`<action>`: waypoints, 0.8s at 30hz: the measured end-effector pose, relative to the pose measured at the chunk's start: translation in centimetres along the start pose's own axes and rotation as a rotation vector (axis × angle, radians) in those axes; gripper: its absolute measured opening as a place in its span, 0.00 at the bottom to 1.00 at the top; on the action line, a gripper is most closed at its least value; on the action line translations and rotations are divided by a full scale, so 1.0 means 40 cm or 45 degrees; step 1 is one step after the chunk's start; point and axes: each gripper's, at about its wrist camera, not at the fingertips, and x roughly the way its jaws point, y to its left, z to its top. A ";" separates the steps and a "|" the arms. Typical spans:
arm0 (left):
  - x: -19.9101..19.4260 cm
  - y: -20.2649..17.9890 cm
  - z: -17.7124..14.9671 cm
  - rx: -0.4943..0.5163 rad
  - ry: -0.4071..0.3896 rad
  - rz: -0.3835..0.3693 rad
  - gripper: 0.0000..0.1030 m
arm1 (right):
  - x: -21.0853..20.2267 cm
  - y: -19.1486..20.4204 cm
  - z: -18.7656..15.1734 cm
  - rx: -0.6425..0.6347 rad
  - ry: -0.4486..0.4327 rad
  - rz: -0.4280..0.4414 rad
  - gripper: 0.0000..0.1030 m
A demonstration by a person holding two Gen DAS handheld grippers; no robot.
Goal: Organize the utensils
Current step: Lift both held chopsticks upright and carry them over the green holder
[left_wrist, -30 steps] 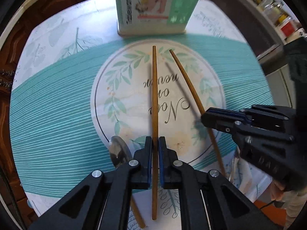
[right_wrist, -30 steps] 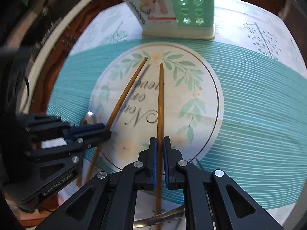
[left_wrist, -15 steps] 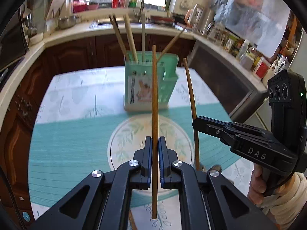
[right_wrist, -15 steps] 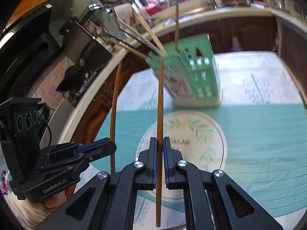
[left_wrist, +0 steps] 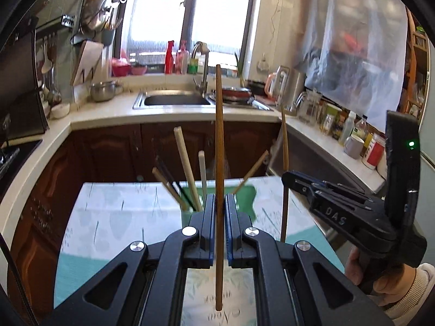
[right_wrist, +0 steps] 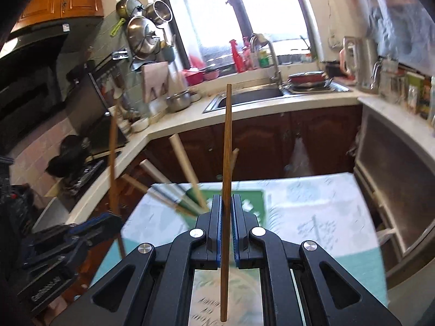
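My left gripper is shut on a brown wooden chopstick and holds it upright above the table. My right gripper is shut on a second brown chopstick, also upright. Each gripper shows in the other's view: the right one with its chopstick, the left one with its chopstick. The green utensil holder stands just beyond the fingers, mostly hidden, with several chopsticks leaning out of it. It also shows in the right wrist view.
The table has a leaf-print cloth and a teal placemat. Behind it are dark cabinets, a counter with a sink, and jars along the right counter. A hand holds the right gripper.
Both grippers have lifted their chopsticks off the placemat and tilted up from looking down at the table to looking level across the kitchen. The holder now sits low behind the fingers.
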 end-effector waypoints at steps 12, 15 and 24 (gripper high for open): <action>0.158 0.050 0.123 -0.079 -0.147 0.129 0.04 | 0.255 -0.076 0.189 -0.001 -0.091 -0.063 0.05; 0.174 0.078 0.142 -0.112 -0.180 0.128 0.04 | 0.286 -0.062 0.253 -0.005 -0.161 -0.044 0.05; 0.202 0.112 0.103 -0.145 -0.231 0.137 0.04 | 0.317 0.025 0.325 0.034 -0.299 0.099 0.06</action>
